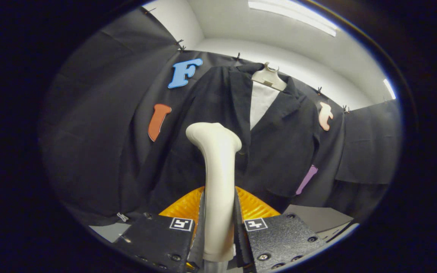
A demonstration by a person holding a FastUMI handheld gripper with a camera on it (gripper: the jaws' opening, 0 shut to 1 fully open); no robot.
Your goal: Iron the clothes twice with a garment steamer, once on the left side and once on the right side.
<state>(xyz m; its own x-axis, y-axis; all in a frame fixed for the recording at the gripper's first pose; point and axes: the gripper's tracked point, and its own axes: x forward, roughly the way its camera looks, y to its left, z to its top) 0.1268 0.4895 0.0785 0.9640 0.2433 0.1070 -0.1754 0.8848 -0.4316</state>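
gripper [218,227] clamped on the garment steamer [216,182], fingers pressing its handle from both sides. steamer head raised just before the dark jacket [218,113] on its hanger [267,77]. likely starting a pass; next, press head to one front panel and stroke along it.

Background of the booth: black cloth wall [89,125] pinned up by small clips [180,41] along its top edge. Above it, white room wall [279,57] and ceiling with a long light strip [292,17]. Below, a pale floor [317,218].
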